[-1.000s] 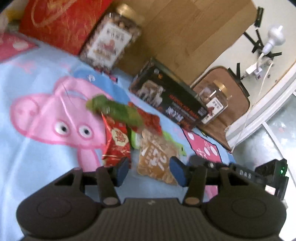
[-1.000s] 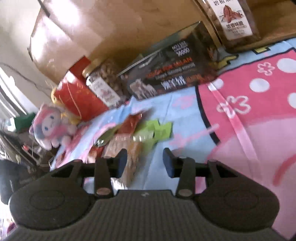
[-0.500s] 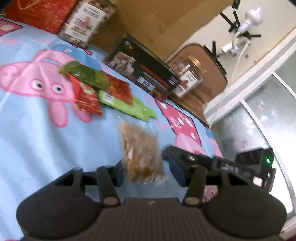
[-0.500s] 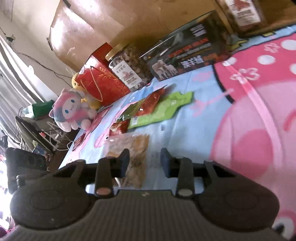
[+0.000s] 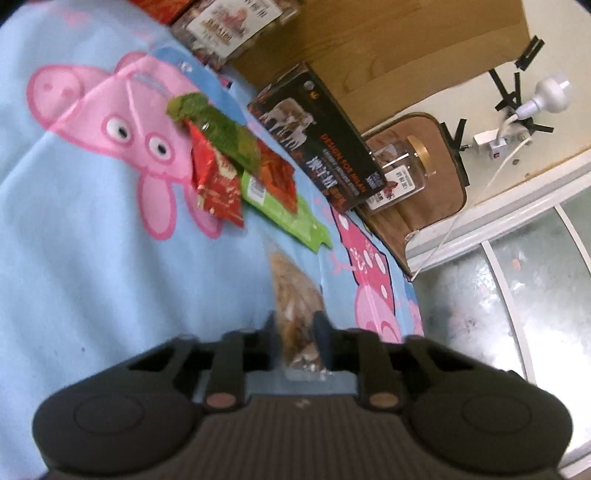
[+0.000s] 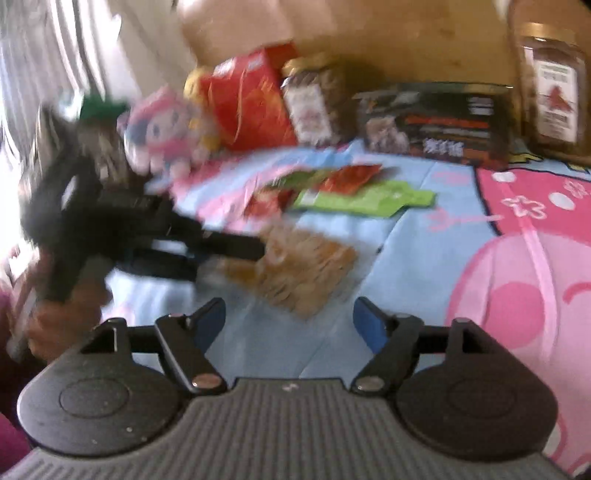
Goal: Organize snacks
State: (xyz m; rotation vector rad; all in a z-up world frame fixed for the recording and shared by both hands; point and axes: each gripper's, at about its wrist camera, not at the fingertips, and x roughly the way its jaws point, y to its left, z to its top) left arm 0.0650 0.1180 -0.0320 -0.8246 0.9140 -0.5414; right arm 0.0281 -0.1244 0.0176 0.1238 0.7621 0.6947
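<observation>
My left gripper [image 5: 295,326] is shut on a clear bag of golden-brown snacks [image 5: 293,291], holding its near end above the blue cartoon blanket [image 5: 92,258]. The same bag shows in the right wrist view [image 6: 306,266], with the left gripper [image 6: 255,245] clamped on its left edge. A pile of snack packets lies beyond: a dark green one [image 5: 218,133], a red one [image 5: 218,184], an orange-red one [image 5: 279,177] and a light green one [image 5: 291,214]. My right gripper [image 6: 290,319] is open and empty, just in front of the bag.
A black box [image 5: 317,140], two nut jars [image 5: 400,177] [image 5: 229,18] and a red bag [image 6: 247,99] line the wooden headboard. A plush doll [image 6: 162,129] sits at the left. The bed edge and glass floor lie to the right [image 5: 517,295].
My left gripper closed on the snack bag and pulled it away from the pile. My right gripper swung to face the bag and opened wider.
</observation>
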